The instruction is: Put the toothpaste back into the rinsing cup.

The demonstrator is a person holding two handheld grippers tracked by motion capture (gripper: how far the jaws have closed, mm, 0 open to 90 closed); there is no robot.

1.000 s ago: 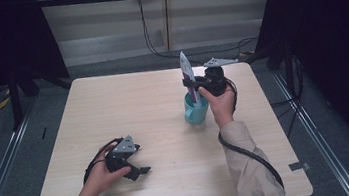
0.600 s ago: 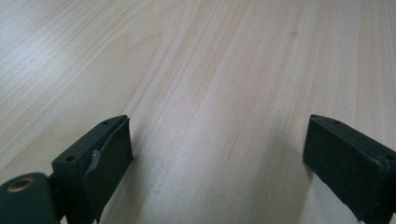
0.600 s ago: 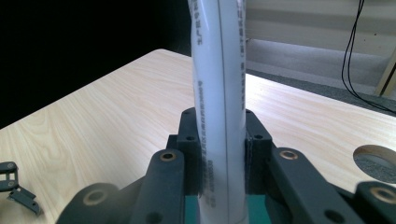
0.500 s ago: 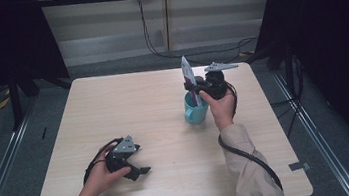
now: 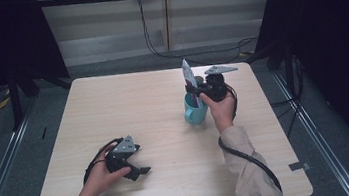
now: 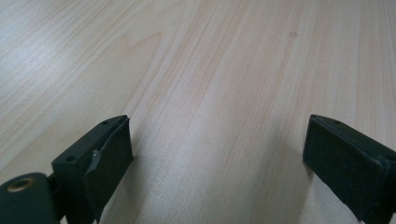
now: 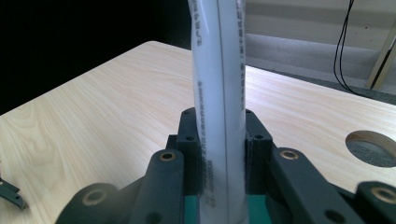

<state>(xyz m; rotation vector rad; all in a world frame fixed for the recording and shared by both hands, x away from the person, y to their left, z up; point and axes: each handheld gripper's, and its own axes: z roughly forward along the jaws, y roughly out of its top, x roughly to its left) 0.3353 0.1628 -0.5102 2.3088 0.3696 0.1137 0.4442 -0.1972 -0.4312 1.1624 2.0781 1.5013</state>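
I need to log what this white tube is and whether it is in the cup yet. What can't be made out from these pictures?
- The white tube: its top is cut off by the upper edge of the right gripper view; its small print is too blurred to read.
- The tube's lower end: the right gripper hides it there.
- The inside of the teal cup: the right hand and gripper cover it in the high view.

Left hand [image 5: 102, 173]: rests near the table's front-left corner, forearm entering from the front edge.
Left gripper [image 5: 141, 171]: lies low, jaws wide apart.
Right hand [image 5: 222, 110]: raised toward the back-right.
Right gripper [image 5: 193, 91]: jaws clamped together.
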